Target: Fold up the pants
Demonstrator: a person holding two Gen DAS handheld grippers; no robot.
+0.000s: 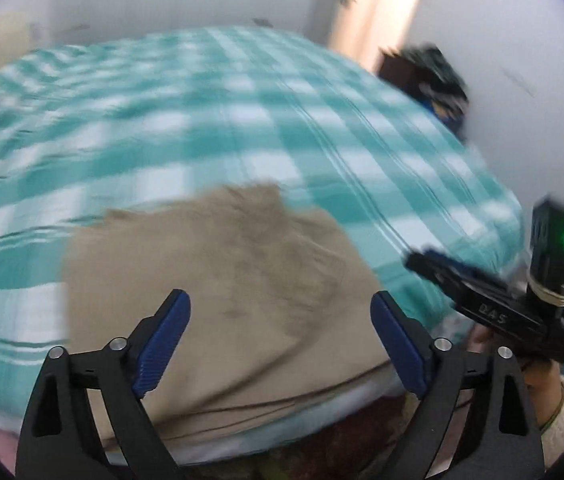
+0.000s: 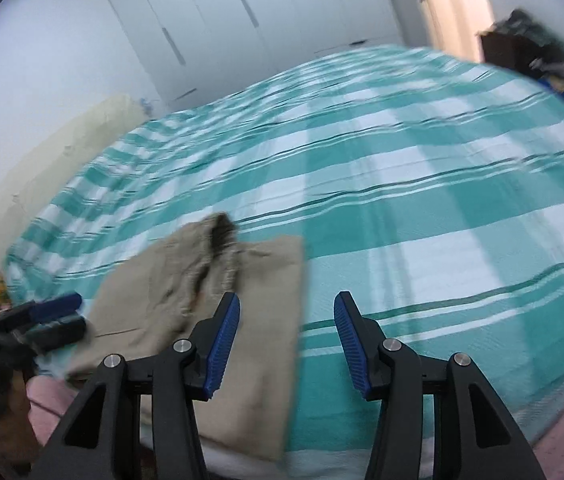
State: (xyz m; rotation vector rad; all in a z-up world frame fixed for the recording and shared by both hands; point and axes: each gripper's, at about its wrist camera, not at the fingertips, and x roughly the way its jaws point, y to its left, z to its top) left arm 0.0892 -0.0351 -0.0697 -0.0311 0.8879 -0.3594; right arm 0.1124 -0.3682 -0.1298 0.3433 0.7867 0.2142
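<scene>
The tan pants [image 1: 218, 280] lie folded in a compact bundle at the near edge of the bed; they also show in the right wrist view [image 2: 218, 300], lower left of centre. My left gripper [image 1: 280, 308] is open and empty, hovering just above the pants. My right gripper [image 2: 285, 320] is open and empty, above the pants' right edge and the bedspread. The right gripper shows in the left wrist view [image 1: 437, 268] to the right of the pants. The left gripper shows in the right wrist view [image 2: 58, 316] at the pants' left edge. Both views are motion-blurred.
The bed carries a teal and white checked bedspread [image 2: 401, 184]. White wardrobe doors [image 2: 242, 20] stand behind it. A cream pillow [image 2: 62, 148] lies at the far left. A dark pile of items [image 2: 533, 56] sits at the far right corner. Pink fabric [image 2: 46, 404] shows below the bed edge.
</scene>
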